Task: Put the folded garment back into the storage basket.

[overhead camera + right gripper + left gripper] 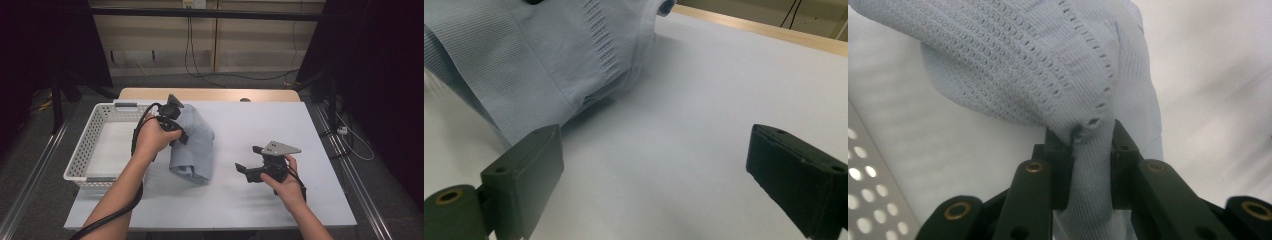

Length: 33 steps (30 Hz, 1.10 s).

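Note:
A folded pale blue knit garment (194, 145) hangs partly lifted over the white table cover, its lower end resting on it. My left gripper (176, 131) is shut on a bunched fold of the garment (1088, 160), the cloth pinched between both black jaws. To the right, my right gripper (248, 164) rests low on the cover with its jaws wide apart and nothing between them (654, 170). From there the garment (524, 65) lies ahead and to the left, apart from the fingers (531, 175).
A white perforated basket (86, 150) stands at the left edge of the table beside the garment, its wall (868, 190) close to my left gripper. The white cover (260, 125) stretches to the right. Black stands and cables surround the table.

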{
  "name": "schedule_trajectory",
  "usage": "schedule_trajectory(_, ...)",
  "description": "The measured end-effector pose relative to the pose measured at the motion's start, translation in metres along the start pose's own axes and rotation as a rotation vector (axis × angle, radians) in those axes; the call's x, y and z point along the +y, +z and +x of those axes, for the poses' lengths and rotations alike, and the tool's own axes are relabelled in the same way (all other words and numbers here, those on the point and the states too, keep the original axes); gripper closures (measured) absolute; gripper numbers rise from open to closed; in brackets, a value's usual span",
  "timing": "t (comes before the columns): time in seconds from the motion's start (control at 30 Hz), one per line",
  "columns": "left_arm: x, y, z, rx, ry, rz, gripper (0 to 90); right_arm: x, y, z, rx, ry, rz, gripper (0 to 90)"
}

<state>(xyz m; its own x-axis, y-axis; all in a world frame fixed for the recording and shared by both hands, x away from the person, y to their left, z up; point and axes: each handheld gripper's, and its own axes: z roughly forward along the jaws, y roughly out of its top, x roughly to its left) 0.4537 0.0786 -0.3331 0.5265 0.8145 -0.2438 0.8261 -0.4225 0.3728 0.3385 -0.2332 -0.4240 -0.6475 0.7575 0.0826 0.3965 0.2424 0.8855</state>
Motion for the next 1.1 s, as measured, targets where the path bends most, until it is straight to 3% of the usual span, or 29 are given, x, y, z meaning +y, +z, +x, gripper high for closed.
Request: schedule_trajectory(1.1, 0.024, -0.033, 0.006, 0.062, 0.053, 0.022, 76.7, 0.000, -0.002, -0.002, 0.003, 0.002, -0.009, 7.6)
